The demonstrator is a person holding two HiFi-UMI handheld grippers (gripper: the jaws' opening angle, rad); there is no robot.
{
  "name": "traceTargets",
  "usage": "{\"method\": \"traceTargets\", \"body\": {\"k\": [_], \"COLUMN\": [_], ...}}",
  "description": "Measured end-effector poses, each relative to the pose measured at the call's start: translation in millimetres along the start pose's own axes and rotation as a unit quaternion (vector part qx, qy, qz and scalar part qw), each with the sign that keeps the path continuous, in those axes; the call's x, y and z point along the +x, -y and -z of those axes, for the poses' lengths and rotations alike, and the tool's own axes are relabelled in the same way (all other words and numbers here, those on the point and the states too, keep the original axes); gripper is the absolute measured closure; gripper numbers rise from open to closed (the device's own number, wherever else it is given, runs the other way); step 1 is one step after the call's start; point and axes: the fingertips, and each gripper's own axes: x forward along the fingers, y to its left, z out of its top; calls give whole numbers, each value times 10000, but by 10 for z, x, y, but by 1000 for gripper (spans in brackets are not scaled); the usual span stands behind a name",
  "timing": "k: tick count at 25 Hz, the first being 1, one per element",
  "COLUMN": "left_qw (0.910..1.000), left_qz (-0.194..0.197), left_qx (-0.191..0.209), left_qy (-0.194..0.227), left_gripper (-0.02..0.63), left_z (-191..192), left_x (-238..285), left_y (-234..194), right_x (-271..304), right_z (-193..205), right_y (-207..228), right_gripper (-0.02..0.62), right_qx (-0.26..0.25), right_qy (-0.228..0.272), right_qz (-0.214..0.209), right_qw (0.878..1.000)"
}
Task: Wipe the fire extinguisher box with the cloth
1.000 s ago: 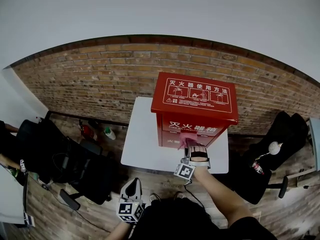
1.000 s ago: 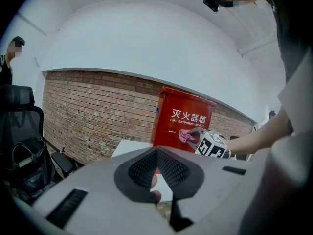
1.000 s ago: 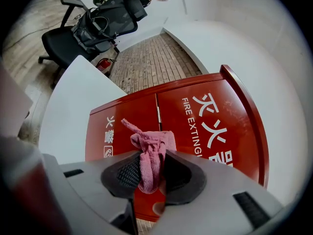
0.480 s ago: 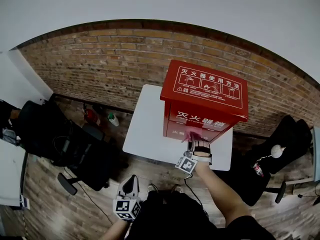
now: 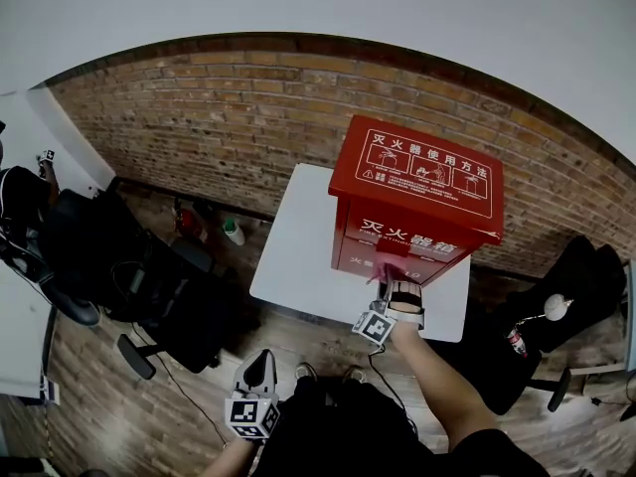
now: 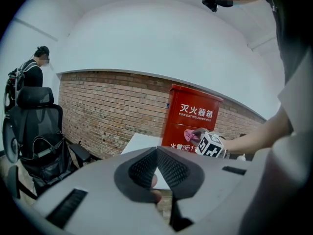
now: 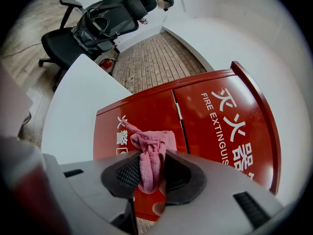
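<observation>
The right gripper (image 7: 149, 169) has its jaws pinching the pink cloth (image 7: 150, 145) against the fire extinguisher box (image 7: 222, 114) front; the left gripper (image 6: 157, 166) holds its jaws pressed together.

Brick wall (image 5: 229, 127) runs along the back, with plain white wall (image 5: 298, 8) above it. Wood-plank floor (image 5: 149, 405). White worktop (image 5: 293, 256) sits near the brick. Black office chairs (image 5: 119, 286) at left, another black chair (image 5: 566, 296) at right. Light is even and diffuse.
</observation>
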Motion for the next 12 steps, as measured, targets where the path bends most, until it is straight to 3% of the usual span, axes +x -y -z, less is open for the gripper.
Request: {"method": "traceTargets", "body": {"k": [12], "left_qw": [9999], "left_qz": [-84], "left_qx": [1], "left_qy": [-67], "left_gripper": [589], "left_z": [28], "left_x": [-11], "left_y": [-1], "right_x": [64], "right_z": [60], "right_y": [-243], "right_gripper": [482], "right_qx": [-40], "right_qy": [9], "right_qz": [-168], "right_qw": [9998]}}
